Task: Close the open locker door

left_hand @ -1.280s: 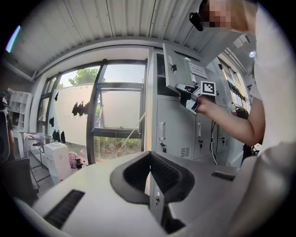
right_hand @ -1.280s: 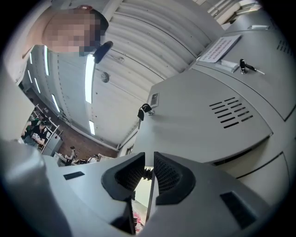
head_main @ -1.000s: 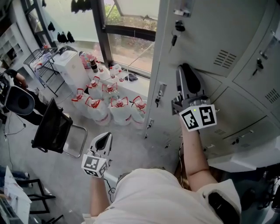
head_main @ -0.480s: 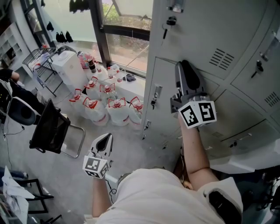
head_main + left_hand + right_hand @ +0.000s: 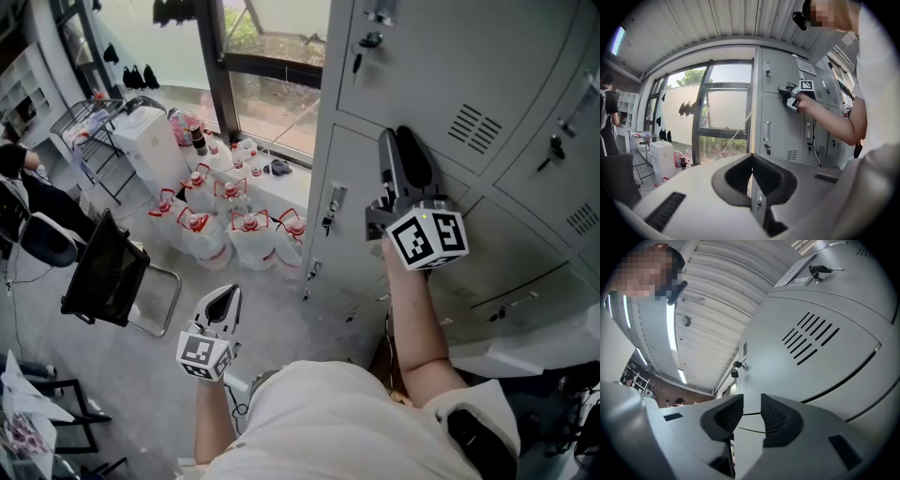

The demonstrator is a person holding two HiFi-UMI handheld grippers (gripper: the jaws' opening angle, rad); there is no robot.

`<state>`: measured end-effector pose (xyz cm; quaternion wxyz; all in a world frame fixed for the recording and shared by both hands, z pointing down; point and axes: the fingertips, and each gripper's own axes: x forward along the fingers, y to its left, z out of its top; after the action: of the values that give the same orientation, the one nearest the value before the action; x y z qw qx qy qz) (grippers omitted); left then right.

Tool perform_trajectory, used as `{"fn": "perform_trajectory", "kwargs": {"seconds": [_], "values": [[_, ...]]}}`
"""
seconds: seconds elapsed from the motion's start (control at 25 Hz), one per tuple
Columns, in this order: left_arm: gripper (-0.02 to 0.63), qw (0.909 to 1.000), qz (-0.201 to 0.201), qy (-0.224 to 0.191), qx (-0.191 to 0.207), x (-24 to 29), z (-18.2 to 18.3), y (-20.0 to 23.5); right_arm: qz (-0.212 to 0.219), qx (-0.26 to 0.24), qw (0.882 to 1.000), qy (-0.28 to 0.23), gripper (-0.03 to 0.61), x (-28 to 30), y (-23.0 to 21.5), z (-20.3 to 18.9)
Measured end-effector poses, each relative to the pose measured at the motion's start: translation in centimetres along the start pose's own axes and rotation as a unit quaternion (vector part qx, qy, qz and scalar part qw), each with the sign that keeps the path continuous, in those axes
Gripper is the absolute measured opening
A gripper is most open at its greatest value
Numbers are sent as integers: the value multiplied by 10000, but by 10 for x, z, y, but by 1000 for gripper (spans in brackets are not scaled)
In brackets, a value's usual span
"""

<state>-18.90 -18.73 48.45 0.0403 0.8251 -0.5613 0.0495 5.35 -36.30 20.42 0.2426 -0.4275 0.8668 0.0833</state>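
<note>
Locker door (image 5: 349,187) has swung further in toward the cabinet, its handle edge now nearly in line with the door above. Right gripper (image 5: 405,139), tips against the door face, has shifted slightly upward. Its jaws are opening, with nothing between them.

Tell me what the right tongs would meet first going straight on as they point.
The grey locker door: the right tongs point almost into its face, seemingly touching or nearly so. Their jaws are opening, nothing between them.
</note>
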Motion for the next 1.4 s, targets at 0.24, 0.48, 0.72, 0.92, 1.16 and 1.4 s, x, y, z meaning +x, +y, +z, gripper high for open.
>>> {"fn": "perform_trajectory", "kwargs": {"seconds": [0.24, 0.48, 0.72, 0.92, 1.16, 1.4], "values": [[4, 10000, -66, 19, 12, 1, 0, -1, 125, -62, 9997, 191, 130, -2, 9, -10], [4, 9996, -279, 44, 60, 4, 2, -4, 144, -145, 9987, 458, 130, -19, 23, -29], [4, 9984, -543, 95, 107, 8, 1, -12, 149, -260, 9960, 847, 124, -49, 35, -60], [5, 9967, -778, 126, 179, 15, 2, -22, 86, -286, 9923, 1206, 110, -77, 42, -85], [5, 9934, -1088, 205, 316, 24, -2, -39, -57, -373, 9873, 1545, 61, -114, 47, -104], [4, 9892, -1423, 165, 312, 33, -2, -59, -151, -495, 9816, 1840, 36, -152, 55, -121]]}}
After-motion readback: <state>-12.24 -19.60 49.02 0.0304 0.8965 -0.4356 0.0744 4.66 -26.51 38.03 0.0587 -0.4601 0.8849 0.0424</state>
